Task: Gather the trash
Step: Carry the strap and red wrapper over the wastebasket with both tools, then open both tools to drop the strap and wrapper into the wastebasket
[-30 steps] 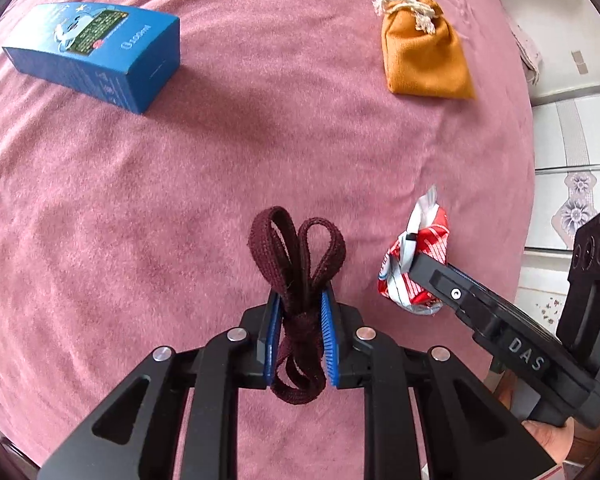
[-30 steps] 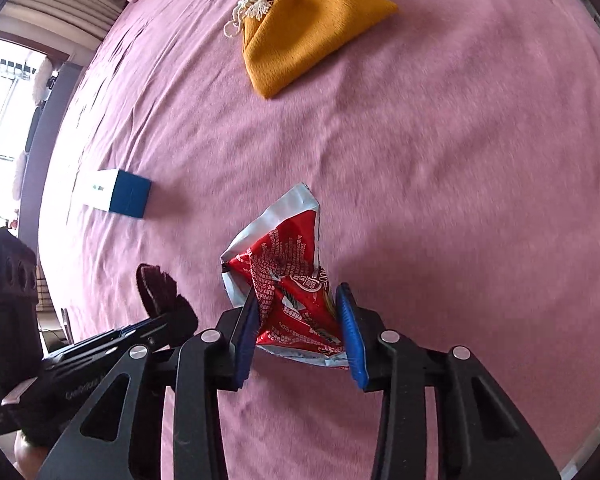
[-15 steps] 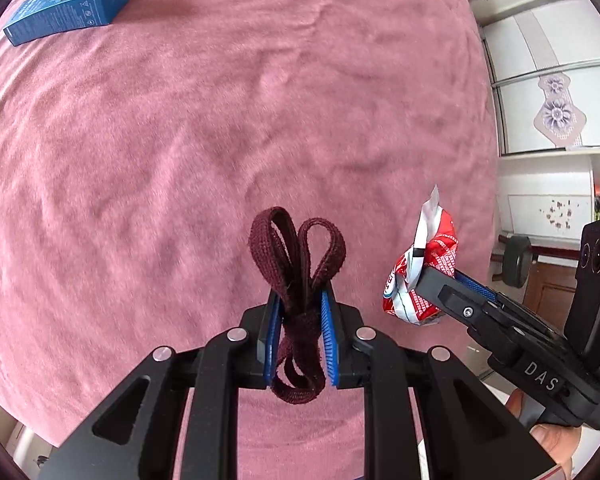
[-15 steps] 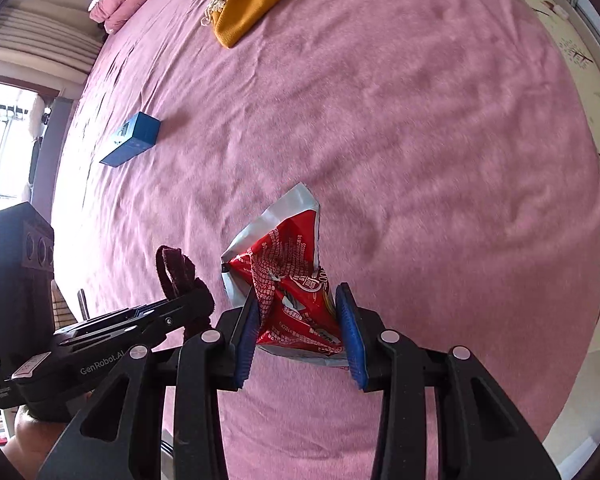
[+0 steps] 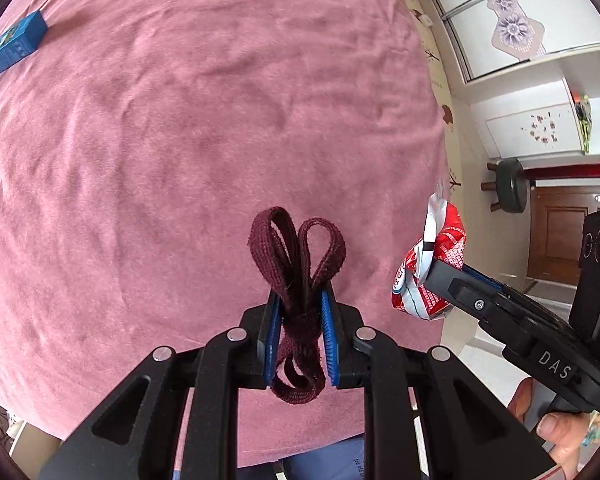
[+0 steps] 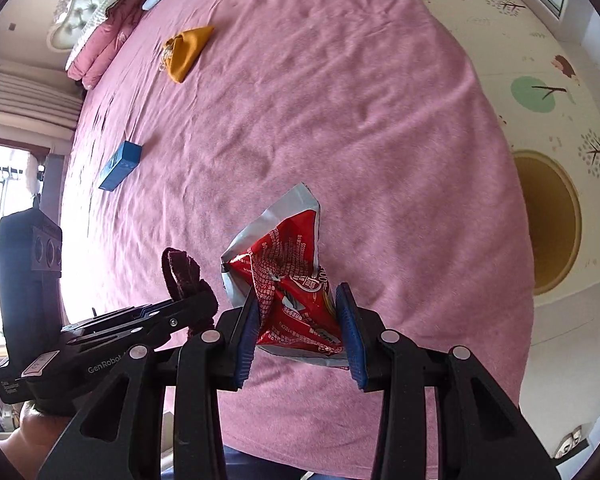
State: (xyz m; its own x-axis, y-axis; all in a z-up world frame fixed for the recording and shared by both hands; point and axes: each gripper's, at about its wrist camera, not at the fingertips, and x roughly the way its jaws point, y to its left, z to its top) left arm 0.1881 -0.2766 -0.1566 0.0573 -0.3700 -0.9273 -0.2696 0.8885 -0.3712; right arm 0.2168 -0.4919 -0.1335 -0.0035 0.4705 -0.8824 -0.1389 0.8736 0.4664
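We are gripping a looped maroon fabric strap [image 5: 298, 280] in our left tongs [image 5: 299, 312] and a crumpled red-and-silver snack wrapper [image 6: 292, 292] in our right tongs [image 6: 298, 320], both hanging above the pink bed [image 6: 340, 120] near its near edge.

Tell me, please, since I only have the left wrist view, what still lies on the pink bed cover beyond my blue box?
Observer: An orange drawstring pouch lies farther up the bed cover, toward the pillows; your view only clips its edge.
Operator: Thank you. Is the right gripper holding its wrapper firmly?
Observer: Yes, the right gripper has both blue pads pressed on the crumpled red snack wrapper, which sticks out ahead of them.
Operator: Is anything on the floor on that side?
Observer: A round tan mat lies on the patterned floor beside the bed.
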